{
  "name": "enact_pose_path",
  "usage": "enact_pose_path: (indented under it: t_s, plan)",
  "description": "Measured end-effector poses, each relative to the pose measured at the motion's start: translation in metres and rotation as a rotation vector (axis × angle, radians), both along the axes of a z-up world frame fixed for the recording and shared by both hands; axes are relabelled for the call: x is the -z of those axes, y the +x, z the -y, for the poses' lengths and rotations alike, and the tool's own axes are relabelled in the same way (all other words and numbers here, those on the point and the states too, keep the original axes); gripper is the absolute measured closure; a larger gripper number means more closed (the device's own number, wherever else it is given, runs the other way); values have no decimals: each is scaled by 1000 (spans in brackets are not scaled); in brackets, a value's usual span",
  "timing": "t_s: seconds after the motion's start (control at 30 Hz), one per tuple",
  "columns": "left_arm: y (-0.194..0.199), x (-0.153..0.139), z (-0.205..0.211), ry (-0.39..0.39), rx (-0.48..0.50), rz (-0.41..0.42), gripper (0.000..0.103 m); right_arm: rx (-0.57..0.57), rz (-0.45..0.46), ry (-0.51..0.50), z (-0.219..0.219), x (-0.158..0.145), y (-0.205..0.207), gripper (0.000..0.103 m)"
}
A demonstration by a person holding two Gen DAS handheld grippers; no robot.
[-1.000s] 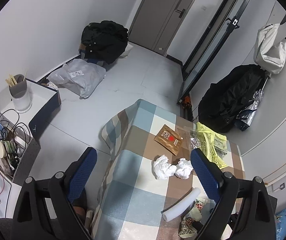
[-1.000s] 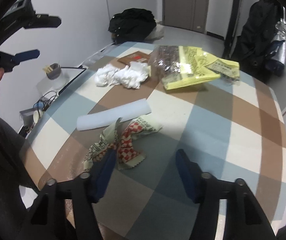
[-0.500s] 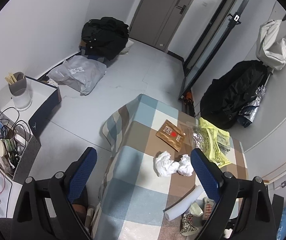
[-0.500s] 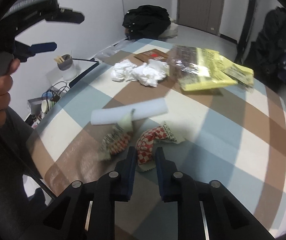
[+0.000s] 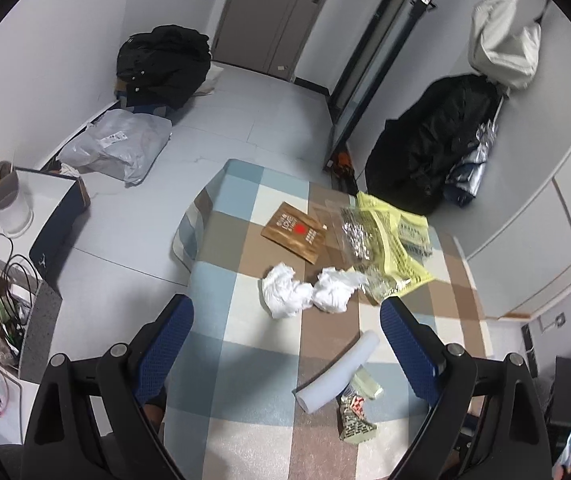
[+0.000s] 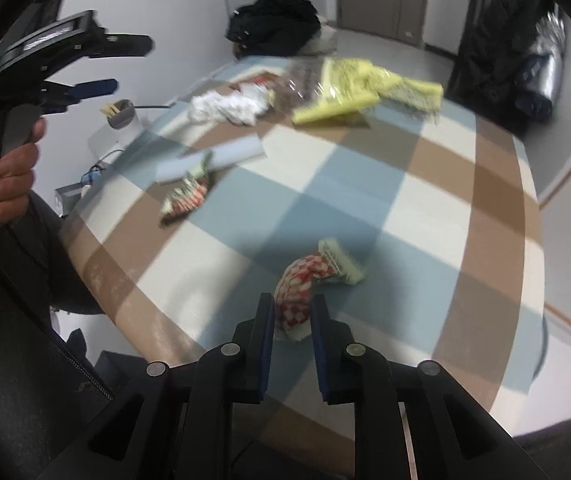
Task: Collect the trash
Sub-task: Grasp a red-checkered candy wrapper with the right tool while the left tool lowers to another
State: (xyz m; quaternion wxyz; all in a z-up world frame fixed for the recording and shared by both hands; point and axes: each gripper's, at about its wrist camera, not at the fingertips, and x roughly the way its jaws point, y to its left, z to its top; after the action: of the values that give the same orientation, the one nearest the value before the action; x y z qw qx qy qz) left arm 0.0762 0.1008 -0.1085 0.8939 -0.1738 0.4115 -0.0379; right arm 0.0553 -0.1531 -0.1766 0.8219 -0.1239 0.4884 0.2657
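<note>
The right gripper (image 6: 292, 314) has its jaws clenched on a red-and-white checked wrapper (image 6: 301, 288), which sits squeezed between the two blue pads and sticks out toward 12 o'clock, its pale crumpled end flaring toward 2 o'clock above the checked counter (image 6: 425, 216). From the picture one cannot tell whether the wrapper's far end touches the cloth.

A second checked wrapper (image 6: 184, 197) lies at 10 o'clock from the jaws, touching a white roll (image 6: 213, 157). Beyond these, toward 12 o'clock, lie crumpled white tissues (image 6: 227, 106) and a yellow bag (image 6: 365, 88).

The left gripper (image 5: 285, 320) hovers high above the counter's near edge, jaws released and spread wide with nothing between them; the tissues lie between its fingertips in its own view.
</note>
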Motion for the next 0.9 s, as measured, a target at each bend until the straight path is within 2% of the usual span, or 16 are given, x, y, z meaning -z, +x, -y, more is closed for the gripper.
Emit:
enact_pose_path:
  t_s: [0.07,0.13,0.3,0.47,0.6,0.67,0.73,0.77,0.9]
  plan:
    - [-2,1,3,14,1,-8,10,29,-8,-15,4,4,2,56]
    - [-5,3,2,-3,2,-28,10,67,-17,11,11,4,4,44]
    - [-12,3,7,0,13,-44,10,149,-48,120,27,2,13,44]
    - [-16,0,11,18,10,-61,10,171,-83,203,27,1,27,44]
    - [-20,-1,19,27,17,-97,10,171,-77,164,22,6,35,45]
    - [-21,0,27,25,45,-121,10,143,-34,129,16,6,34,61]
    - [-22,3,35,14,96,-145,10,103,4,101,10,7,30,63]
    - [-22,5,44,31,128,-161,10,89,20,101,9,7,28,67]
    - [-23,10,67,70,202,-173,10,89,25,135,15,6,30,71]
